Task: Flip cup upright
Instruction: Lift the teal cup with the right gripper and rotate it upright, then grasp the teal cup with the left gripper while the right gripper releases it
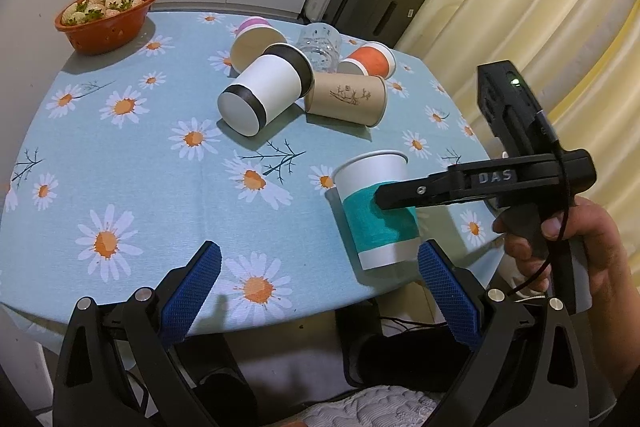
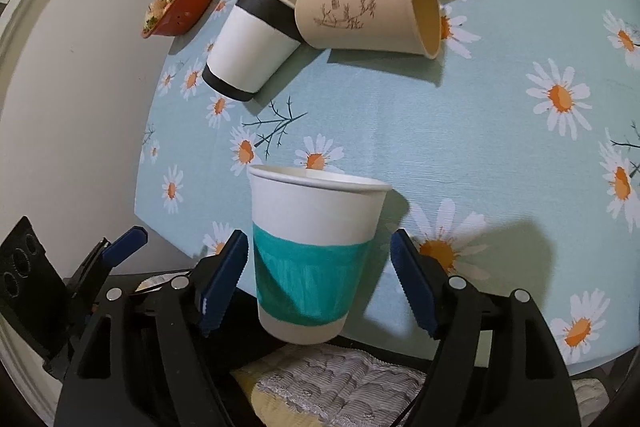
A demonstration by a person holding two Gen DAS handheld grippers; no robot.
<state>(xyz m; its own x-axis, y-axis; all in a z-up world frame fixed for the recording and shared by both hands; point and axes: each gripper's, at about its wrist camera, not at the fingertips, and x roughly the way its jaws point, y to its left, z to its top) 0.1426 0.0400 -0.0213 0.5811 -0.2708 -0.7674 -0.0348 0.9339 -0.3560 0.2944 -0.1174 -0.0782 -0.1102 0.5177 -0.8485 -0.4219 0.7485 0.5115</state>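
teal cup upright at table edge; right gripper spread around it.

A round table fills the middle of both views, covered by a pale blue cloth printed with white daisies. At the upper left of the left wrist view an orange bowl of pale fruit sits by the far edge. Near the top centre a heap of tipped paper cups lies on the cloth: black-banded, brown, orange, pink, round a clear glass. At lower right a teal-banded cup stands upright by the near edge.
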